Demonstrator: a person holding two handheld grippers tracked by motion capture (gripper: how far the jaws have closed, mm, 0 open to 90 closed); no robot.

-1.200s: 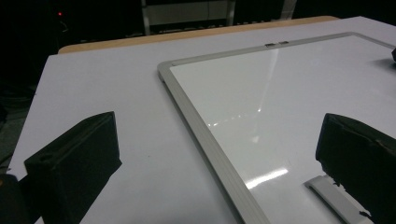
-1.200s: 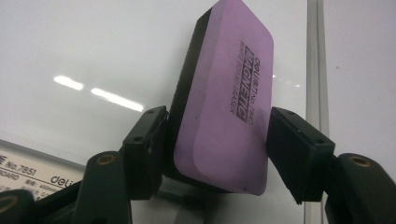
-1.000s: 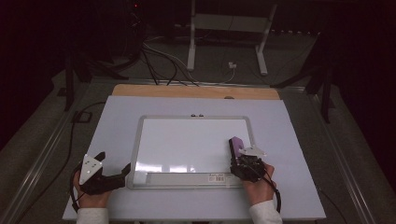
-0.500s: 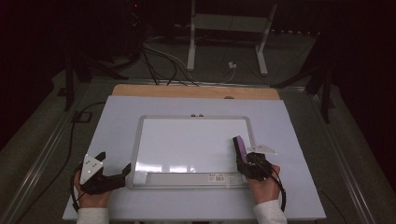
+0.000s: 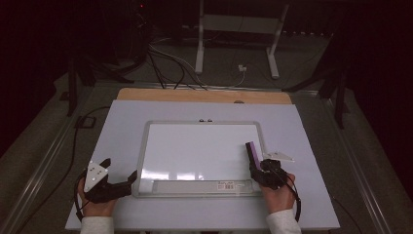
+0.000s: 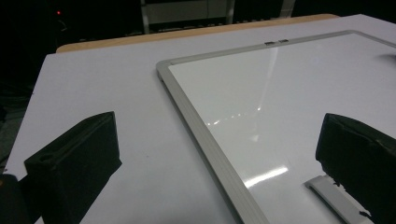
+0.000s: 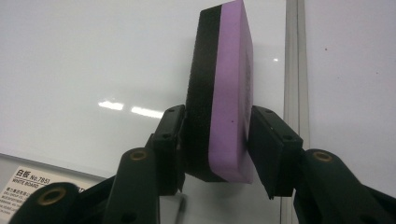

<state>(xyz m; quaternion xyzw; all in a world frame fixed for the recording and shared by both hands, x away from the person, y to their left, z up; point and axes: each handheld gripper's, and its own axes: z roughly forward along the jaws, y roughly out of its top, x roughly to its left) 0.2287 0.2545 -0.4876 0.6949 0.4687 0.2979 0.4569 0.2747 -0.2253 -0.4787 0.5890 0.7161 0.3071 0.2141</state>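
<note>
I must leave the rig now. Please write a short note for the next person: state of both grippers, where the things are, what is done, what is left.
Right gripper: jaws have just been closing, fingers clamp the purple-and-black eraser, held on edge over the whiteboard near its right side.
Left gripper: open, holding nothing, at the whiteboard's lower left corner.
Done: eraser gripped.
Left: probably wiping; the board looks clean.

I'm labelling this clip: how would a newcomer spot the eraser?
Find the whiteboard lying on the white table. Near its lower right corner, the right hand-held gripper is shut on the eraser, a block on edge, one face purple, the other black.
</note>
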